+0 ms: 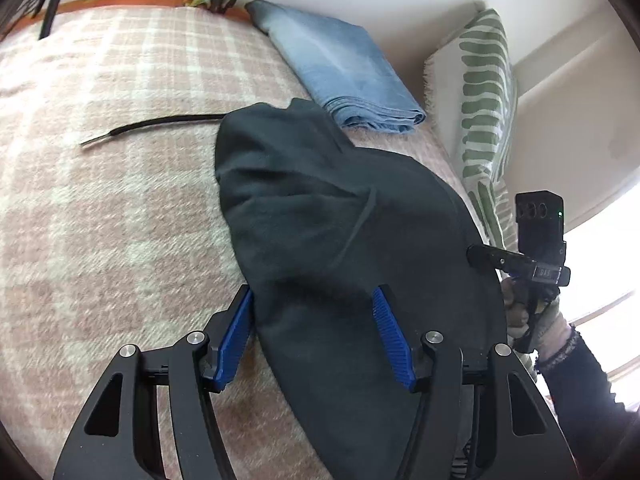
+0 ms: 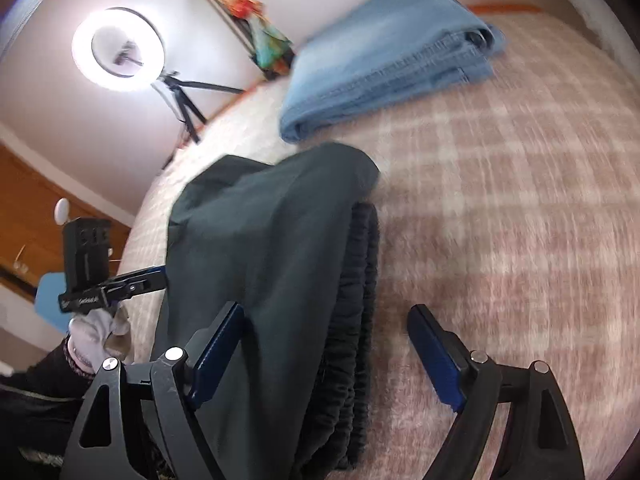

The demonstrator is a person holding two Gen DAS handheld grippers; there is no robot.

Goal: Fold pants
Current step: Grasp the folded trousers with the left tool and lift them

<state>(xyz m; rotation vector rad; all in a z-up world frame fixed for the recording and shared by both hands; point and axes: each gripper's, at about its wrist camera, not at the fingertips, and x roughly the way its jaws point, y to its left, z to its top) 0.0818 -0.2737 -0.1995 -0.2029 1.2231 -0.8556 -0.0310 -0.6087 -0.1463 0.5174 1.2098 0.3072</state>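
While the dark pants (image 1: 320, 216) lay bunched on the plaid bed blanket (image 1: 100, 220), only the right wrist view showed their elastic waistband (image 2: 360, 320); only the left showed a loose drawstring (image 1: 152, 126). Left hand-held gripper (image 1: 314, 328) straddled the fabric, pads apart. Right hand-held gripper (image 2: 326, 344) spread wide, gripping nothing. Folded jeans (image 2: 392, 52) sat beyond.
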